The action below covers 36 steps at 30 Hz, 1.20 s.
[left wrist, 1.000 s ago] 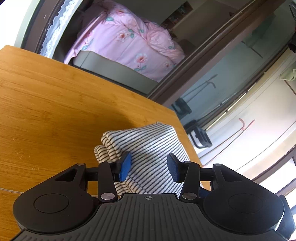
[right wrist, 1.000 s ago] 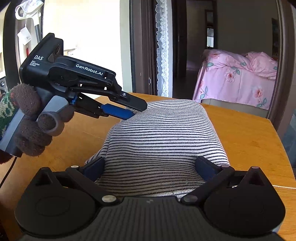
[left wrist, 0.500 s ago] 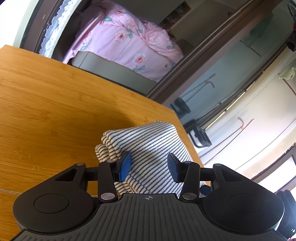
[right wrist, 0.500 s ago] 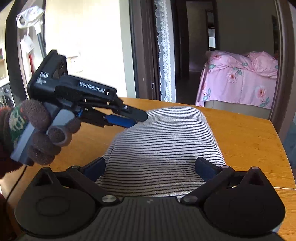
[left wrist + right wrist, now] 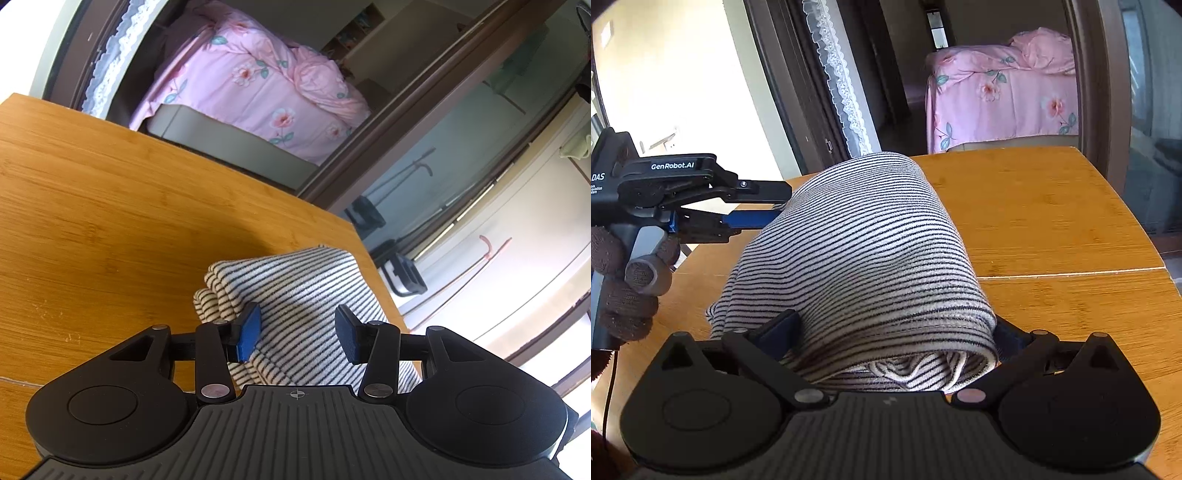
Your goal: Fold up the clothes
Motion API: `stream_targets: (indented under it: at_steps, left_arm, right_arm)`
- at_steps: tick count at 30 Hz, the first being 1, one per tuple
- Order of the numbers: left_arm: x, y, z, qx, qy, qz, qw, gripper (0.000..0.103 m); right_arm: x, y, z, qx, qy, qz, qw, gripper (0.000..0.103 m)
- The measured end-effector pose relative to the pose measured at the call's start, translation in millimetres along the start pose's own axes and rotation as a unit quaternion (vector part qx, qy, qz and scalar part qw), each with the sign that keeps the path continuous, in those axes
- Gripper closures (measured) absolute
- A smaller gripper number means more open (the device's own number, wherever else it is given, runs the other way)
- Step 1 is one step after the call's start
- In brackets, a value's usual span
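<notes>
The left tongs (image 5: 753, 218) have drifted leftward, gaping; right tongs (image 5: 897, 332) straddle one striped garment (image 5: 860, 251), unclenched.

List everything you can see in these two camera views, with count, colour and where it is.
Striped garment: one, white with dark stripes, folded in a bundle on the table.
Table: one, light wood, under the garment.
Bedding: one, pink floral, in the room beyond the doorway.
Lace curtain: one, white, at the door frame.
Gloved hand: one, brown knit, holding the left gripper's handle.
Left gripper: one, black with blue pads, open over the garment's edge.
Right gripper: one, black, jaws wide on either side of the bundle's near end.
</notes>
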State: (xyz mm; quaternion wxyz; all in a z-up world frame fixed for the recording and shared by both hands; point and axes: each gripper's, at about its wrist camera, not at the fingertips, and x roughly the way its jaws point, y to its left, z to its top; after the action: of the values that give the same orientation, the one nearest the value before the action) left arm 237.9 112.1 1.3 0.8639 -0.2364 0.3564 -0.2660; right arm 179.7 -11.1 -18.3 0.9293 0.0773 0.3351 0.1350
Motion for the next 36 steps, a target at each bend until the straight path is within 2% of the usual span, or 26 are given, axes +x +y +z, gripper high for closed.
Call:
stream_targets:
  at_steps: [2, 4, 7, 10, 12, 14, 15, 16, 19, 22, 25, 28, 29, 34, 36]
  left_arm:
    - [-6.2, -6.9, -1.3, 0.008, -0.004, 0.008, 0.9999, 0.039]
    - [-12.5, -13.8, -2.7, 0.016, -0.008, 0.016, 0.9997, 0.022]
    - [-22.5, -28.4, -16.2, 0.041, 0.001, 0.023, 0.9989, 0.016]
    - [-23.7, -37.2, -34.7, 0.051, 0.030, 0.015, 0.9981, 0.016]
    - [-20.2, -39.1, -45.1, 0.052, 0.049, 0.018, 0.9973, 0.019]
    - [-16.5, -39.7, -51.4, 0.054, 0.061, 0.017, 0.9965, 0.027]
    - [-15.2, -40.0, -52.7, 0.054, 0.063, 0.015, 0.9964, 0.038]
    - [-15.6, -41.6, -52.0, 0.055, 0.060, 0.013, 0.9966, 0.053]
    - [-19.5, -49.3, -49.0, 0.057, 0.043, -0.009, 0.9974, 0.066]
    - [-22.5, -55.3, -47.6, 0.050, 0.038, -0.049, 0.9968, 0.068]
    - [-12.0, -52.8, -55.7, 0.056, 0.060, -0.022, 0.9964, 0.068]
    - [-3.2, -32.7, -63.1, 0.027, 0.077, 0.006, 0.9966, 0.065]
    - [-4.6, -27.3, -62.8, 0.014, 0.075, 0.001, 0.9970, 0.065]
    - [-27.6, -30.3, -50.5, 0.041, 0.036, 0.012, 0.9985, 0.056]
    - [-41.3, -34.5, -42.3, 0.056, 0.012, 0.016, 0.9983, 0.052]
  right_arm:
    - [-0.3, 0.9, -1.9, -0.006, -0.004, -0.004, 1.000, 0.000]
    - [-0.8, 1.0, -3.0, -0.009, -0.006, -0.008, 1.000, 0.000]
    - [-1.2, 0.1, -2.1, -0.011, -0.009, -0.007, 1.000, 0.000]
    - [-7.3, -2.3, 3.3, -0.030, -0.019, -0.002, 0.999, 0.000]
    - [-14.2, -4.9, 8.6, -0.042, -0.030, 0.004, 0.999, 0.000]
    - [-23.5, -10.8, 14.4, -0.040, -0.047, 0.011, 0.998, 0.000]
    - [-28.1, -14.6, 17.4, -0.035, -0.056, 0.014, 0.998, 0.000]
    - [-30.8, -18.4, 19.5, -0.031, -0.061, 0.010, 0.998, 0.000]
    - [-36.3, -29.7, 24.5, -0.020, -0.075, -0.009, 0.997, 0.000]
    - [-31.4, -35.4, 22.6, -0.015, -0.068, -0.024, 0.997, 0.000]
    - [-22.8, -34.3, 16.7, -0.016, -0.055, -0.026, 0.998, 0.000]
    - [-19.4, -25.9, 13.9, -0.033, -0.050, -0.015, 0.998, 0.000]
    - [-18.4, -23.0, 13.1, -0.039, -0.049, -0.011, 0.998, 0.000]
    - [-31.0, -19.9, 15.2, -0.061, -0.071, -0.008, 0.996, 0.001]
    - [-38.5, -25.9, 18.7, -0.063, -0.081, -0.019, 0.995, 0.014]
